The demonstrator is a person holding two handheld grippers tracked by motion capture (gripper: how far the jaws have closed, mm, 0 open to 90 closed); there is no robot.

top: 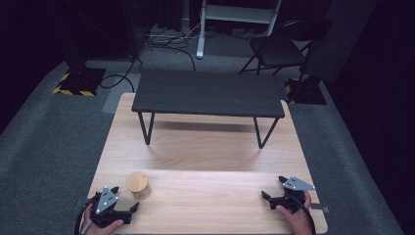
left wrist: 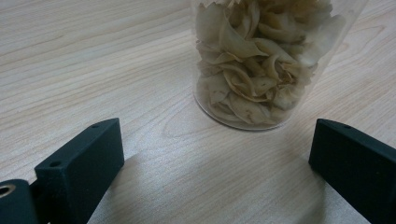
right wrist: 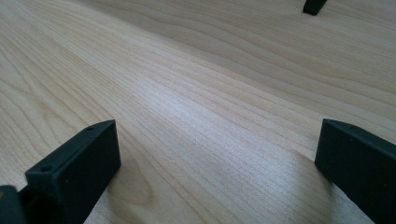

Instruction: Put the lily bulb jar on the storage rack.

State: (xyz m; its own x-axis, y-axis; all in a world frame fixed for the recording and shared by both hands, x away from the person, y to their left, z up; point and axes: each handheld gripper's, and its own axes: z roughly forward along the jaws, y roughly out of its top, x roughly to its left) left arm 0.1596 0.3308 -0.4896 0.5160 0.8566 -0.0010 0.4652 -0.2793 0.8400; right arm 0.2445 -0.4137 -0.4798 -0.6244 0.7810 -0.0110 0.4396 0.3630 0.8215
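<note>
Two grippers rest low on my side of the wooden table (top: 205, 147). I hold the left gripper (top: 125, 198) at 7 o'clock, jaws spread wide with nothing between them. At its 12 o'clock, just beyond the jaw tips and untouched, stands the clear jar (left wrist: 261, 60) of pale dried chips, capped by a wooden lid (top: 137, 181). I hold the right gripper (top: 274, 188) at 5 o'clock, jaws equally wide over bare wood. One dark bench (top: 209, 93) spans the 12 o'clock edge.

clear glossy jar (left wrist: 261, 65), matt pale wood table (left wrist: 93, 70).
</note>
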